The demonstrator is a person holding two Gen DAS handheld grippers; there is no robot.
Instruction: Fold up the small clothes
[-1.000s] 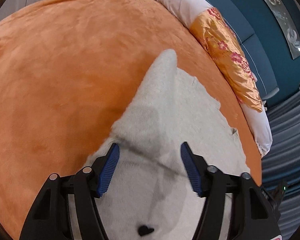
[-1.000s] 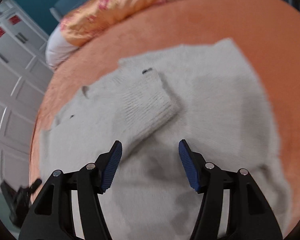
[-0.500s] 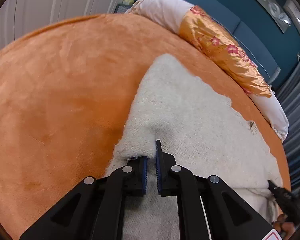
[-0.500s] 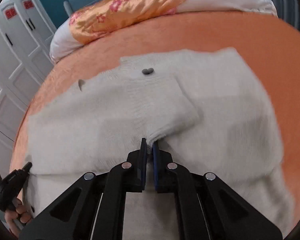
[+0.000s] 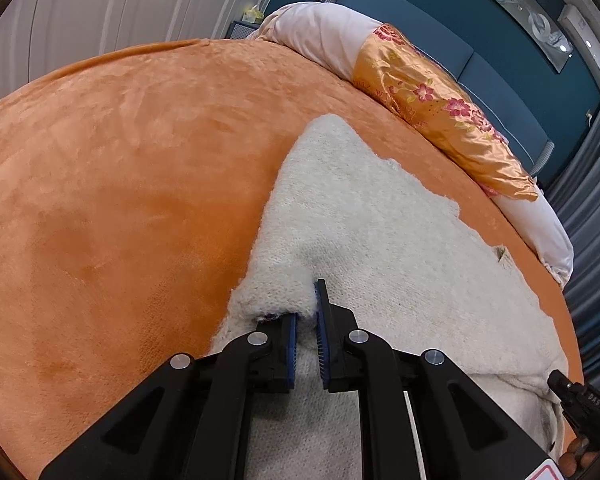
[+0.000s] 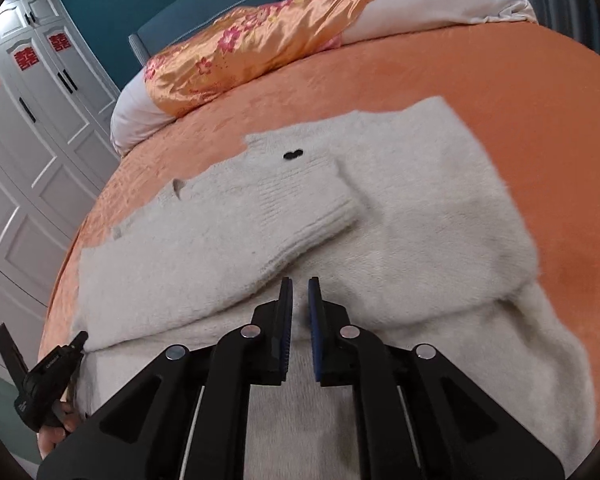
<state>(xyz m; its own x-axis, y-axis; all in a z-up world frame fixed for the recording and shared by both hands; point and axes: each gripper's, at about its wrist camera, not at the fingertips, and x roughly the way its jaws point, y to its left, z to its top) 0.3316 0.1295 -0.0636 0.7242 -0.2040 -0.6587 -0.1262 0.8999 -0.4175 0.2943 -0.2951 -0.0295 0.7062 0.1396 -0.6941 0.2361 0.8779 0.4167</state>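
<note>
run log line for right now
left gripper: pinches sweater fold, jaws just opening slightly | right gripper: jaws just opening, nothing between, near cuff | sweater on bed, sleeve folded in

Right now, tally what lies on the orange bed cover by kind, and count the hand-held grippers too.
Cream knitted sweater: 1
Rolled quilt, white with orange floral satin: 1
Hand-held grippers: 2, the left hand-held gripper shut on a bunched fold at the sweater's edge, the right hand-held gripper slightly open above the sweater.
Total: 4
</note>
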